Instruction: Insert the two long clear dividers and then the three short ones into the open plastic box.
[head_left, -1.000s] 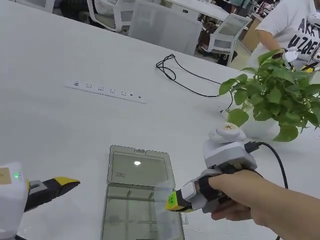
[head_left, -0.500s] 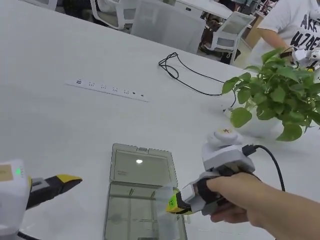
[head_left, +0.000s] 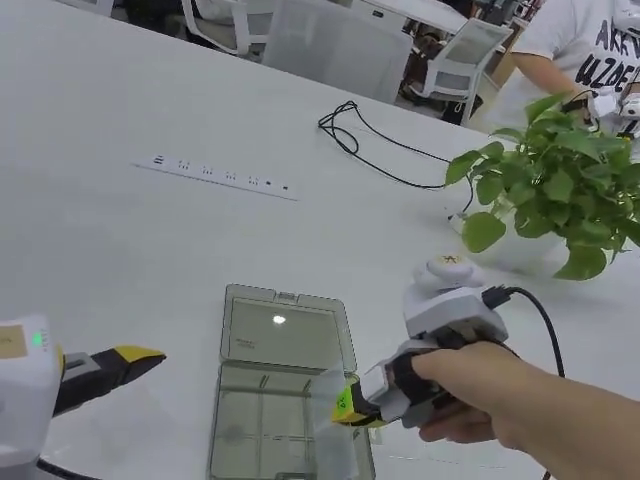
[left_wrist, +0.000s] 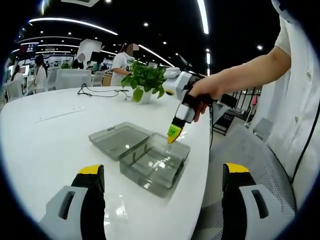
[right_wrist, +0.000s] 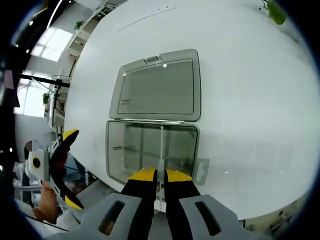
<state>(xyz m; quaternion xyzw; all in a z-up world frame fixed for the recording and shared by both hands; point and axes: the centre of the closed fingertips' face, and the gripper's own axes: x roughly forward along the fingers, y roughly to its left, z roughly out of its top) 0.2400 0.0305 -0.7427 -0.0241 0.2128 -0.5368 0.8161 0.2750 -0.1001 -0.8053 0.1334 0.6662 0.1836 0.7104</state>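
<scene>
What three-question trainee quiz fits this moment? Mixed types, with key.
1. Short answer: how does the lid of the plastic box lie?
2. Pick one: the right gripper holds A) a clear divider, B) the lid, C) nothing.
3. True or false: the left gripper is shut on the plastic box.

Key
1. Swung open, flat on the table.
2. A. It is held upright over the box.
3. False. Its fingers stand wide apart, away from the box.
</scene>
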